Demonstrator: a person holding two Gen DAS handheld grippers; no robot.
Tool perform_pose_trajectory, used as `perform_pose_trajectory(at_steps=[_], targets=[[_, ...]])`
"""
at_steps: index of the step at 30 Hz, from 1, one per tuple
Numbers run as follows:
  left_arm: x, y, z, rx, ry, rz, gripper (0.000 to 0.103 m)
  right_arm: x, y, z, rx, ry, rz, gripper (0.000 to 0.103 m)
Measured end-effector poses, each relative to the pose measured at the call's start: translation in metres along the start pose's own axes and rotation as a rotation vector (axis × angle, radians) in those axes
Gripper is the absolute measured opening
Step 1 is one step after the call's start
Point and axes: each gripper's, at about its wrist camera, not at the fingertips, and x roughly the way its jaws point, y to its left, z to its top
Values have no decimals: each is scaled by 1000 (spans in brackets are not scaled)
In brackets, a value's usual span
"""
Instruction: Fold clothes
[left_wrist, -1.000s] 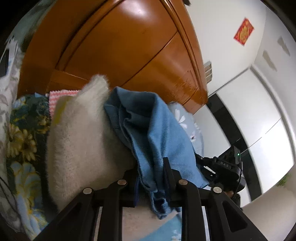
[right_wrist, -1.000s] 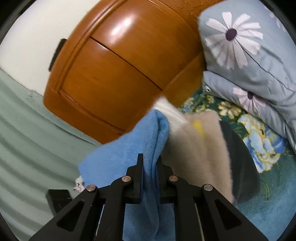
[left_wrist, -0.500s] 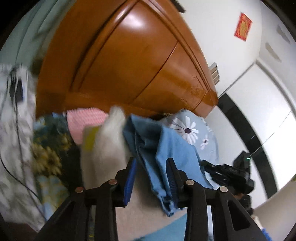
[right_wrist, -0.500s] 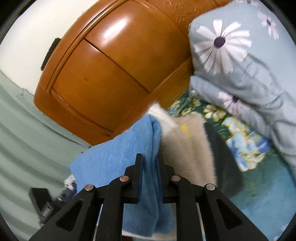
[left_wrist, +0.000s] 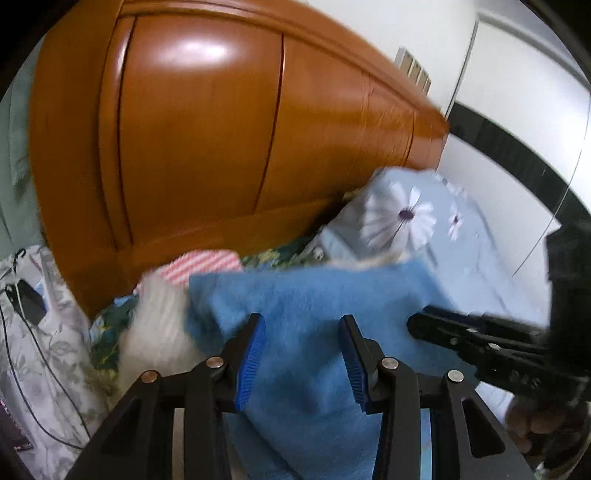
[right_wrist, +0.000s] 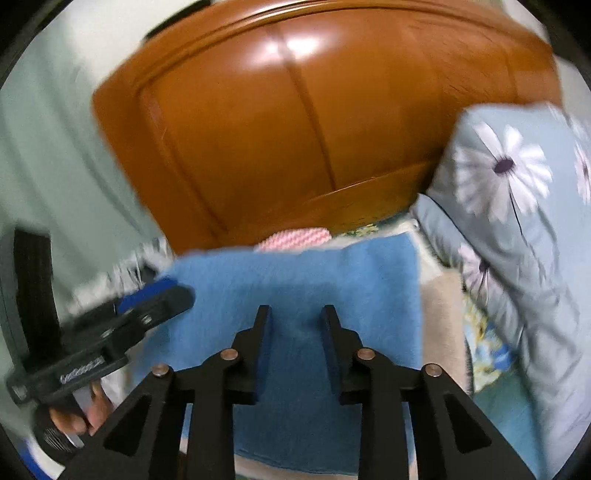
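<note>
Both grippers, left gripper (left_wrist: 303, 326) and right gripper (right_wrist: 293, 317), have just been opening; their jaws stand apart above the blue garment (right_wrist: 295, 280), gripping nothing. It lies flat before the wooden headboard (right_wrist: 295, 129).

One blue garment (right_wrist: 295, 280), one pink cloth (right_wrist: 295, 238), two grippers.

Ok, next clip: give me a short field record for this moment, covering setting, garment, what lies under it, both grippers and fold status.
setting: bed by a wooden headboard, floral pillow at right
garment: blue cloth lying flat, spread out
beneath: cream fluffy garment; pink striped item behind
left gripper: jaws apart, just been opening, not pressing on the cloth
right gripper: jaws apart, just been opening, not pressing on the cloth
fold status: blue cloth released on the pile
</note>
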Motion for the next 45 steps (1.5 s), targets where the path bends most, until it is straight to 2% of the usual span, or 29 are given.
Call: perform_pose_trajectory(at_steps=[5, 11, 14, 16, 18, 19, 25, 27, 28, 31, 33, 40, 42, 43, 45], targets=[[3, 19, -26, -14, -13, -31, 47, 14, 7, -19, -40, 5, 8, 32], [7, 26, -25, -38, -14, -64, 47, 21, 2, -26, -23, -11, 26, 32], [-8, 22, -20, -59, -32, -65, 46, 14, 3, -24, 1, -23, 21, 32], [-26, 18, -20, -61, -63, -53, 47, 1, 6, -23, 7, -61, 5, 32], [-45, 13, -23, -61, -97, -40, 54, -15, 10, -23, 22, -116, 2, 32], [-54, 10, -25, -66, -111, -36, 61, -23, 11, -24, 35, -140, 5, 32], [-76, -9, -57, -97, -103, -21, 62, -45, 18, -56, 152, -171, 11, 34], [-82, -14, -71, -103, -103, -22, 64, -53, 20, -74, 185, -193, 13, 34], [-83, -17, -78, -102, -100, -21, 68, -55, 19, -83, 204, -197, 15, 34], [-85, -25, -97, -100, -88, -10, 74, -63, 20, -105, 252, -206, -20, 36], [-83, -30, -108, -104, -73, 4, 78, -65, 21, -115, 271, -205, -41, 45], [-74, -32, -138, -131, -60, 36, 91, -69, 25, -144, 296, -220, -134, 47], [-73, -32, -144, -128, -63, 49, 95, -66, 24, -151, 303, -209, -169, 55], [-72, -31, -146, -134, -62, 49, 102, -66, 22, -155, 309, -208, -187, 57], [-72, -27, -152, -156, -62, 42, 103, -67, 18, -161, 324, -209, -208, 58]])
